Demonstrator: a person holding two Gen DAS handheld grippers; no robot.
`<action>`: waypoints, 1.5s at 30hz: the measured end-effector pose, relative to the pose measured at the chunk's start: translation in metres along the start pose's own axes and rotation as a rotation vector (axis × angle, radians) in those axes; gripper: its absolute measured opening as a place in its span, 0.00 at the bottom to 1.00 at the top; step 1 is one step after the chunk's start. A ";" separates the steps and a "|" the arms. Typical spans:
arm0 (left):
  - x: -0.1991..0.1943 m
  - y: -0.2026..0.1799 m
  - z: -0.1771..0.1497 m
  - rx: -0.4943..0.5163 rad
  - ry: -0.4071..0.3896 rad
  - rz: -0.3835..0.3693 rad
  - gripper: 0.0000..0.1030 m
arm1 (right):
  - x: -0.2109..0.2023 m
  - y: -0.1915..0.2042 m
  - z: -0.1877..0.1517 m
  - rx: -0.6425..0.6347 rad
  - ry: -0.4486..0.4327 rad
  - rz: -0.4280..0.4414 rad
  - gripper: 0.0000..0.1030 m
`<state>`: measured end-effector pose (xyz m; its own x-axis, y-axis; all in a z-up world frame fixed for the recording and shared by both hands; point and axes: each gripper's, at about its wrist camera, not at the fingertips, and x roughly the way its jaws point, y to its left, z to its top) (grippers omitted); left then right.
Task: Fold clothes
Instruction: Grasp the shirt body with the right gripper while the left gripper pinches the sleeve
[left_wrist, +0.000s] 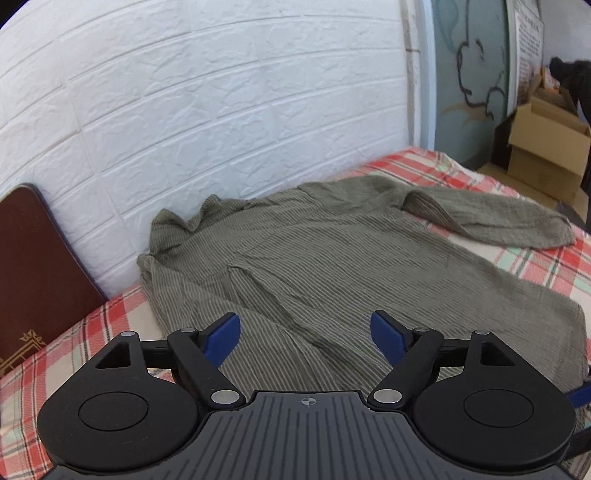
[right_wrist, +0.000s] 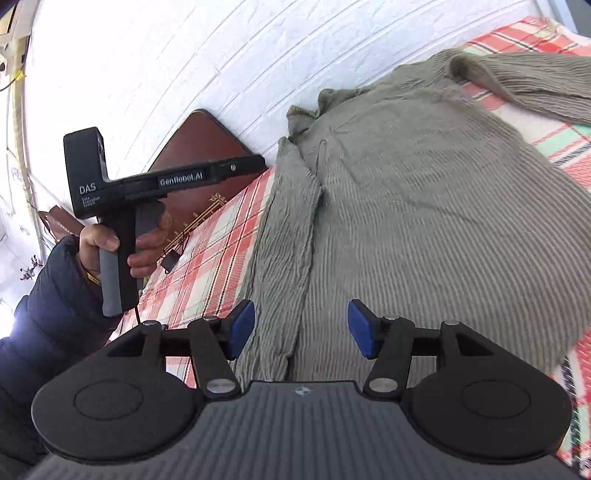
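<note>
One olive-green striped long-sleeved shirt (left_wrist: 332, 258) lay on one red-and-mint plaid bed (left_wrist: 535, 266). Two black handheld tools with blue pads: left tool (left_wrist: 304, 334), right tool (right_wrist: 301, 328). One dark red padded headboard (left_wrist: 37, 266), one open cardboard box (left_wrist: 546, 147).

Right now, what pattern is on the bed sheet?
Red, white and mint-green plaid on the bed sheet, clearest in the left wrist view.

We see a bedroom in a home. A bed (left_wrist: 532, 254) with a plaid sheet stands against a white brick wall (left_wrist: 221, 110). Cardboard boxes (left_wrist: 546, 147) sit beyond it.
</note>
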<state>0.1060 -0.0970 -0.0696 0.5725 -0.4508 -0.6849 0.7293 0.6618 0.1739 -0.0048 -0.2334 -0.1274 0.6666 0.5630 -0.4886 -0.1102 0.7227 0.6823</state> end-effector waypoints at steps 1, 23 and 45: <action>0.002 -0.005 -0.001 0.015 0.016 -0.004 0.85 | -0.002 -0.002 -0.001 0.003 -0.003 -0.003 0.60; 0.069 -0.114 0.008 0.235 0.134 -0.085 0.85 | -0.057 -0.093 0.010 0.133 -0.232 -0.281 0.61; 0.193 -0.151 0.113 0.208 0.127 0.069 0.78 | -0.042 -0.118 0.024 0.061 -0.127 -0.219 0.13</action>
<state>0.1489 -0.3512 -0.1477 0.5811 -0.3212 -0.7477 0.7591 0.5452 0.3558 -0.0023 -0.3522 -0.1739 0.7571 0.3384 -0.5589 0.0889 0.7941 0.6013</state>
